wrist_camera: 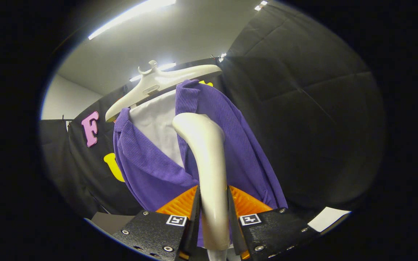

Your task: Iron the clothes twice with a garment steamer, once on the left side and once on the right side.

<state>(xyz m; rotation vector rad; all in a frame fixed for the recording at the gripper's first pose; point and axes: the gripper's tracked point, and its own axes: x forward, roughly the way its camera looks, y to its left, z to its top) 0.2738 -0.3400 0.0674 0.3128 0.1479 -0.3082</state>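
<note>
Both fingers (213, 214) are pressed on the cream garment steamer (209, 163) handle; its head is held against the purple shirt (147, 170) hung on a white hanger (158, 81).

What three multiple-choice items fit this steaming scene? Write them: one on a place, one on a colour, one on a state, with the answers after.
1. Where is the garment steamer?
A. On the floor
B. Between the gripper fingers, in front of the jacket
C. Hooked on the hanger

2. What colour is the jacket?
A. Purple
B. Green
C. Red

3. How is the jacket kept?
A. Folded flat
B. Draped over a chair
C. Hanging open on a hanger

Answers: 1 B, both fingers press its handle, its head rising before the fabric. 2 A, the ribbed cloth is purple over a white inner layer. 3 C, its shoulders sit on the pale hanger.
</note>
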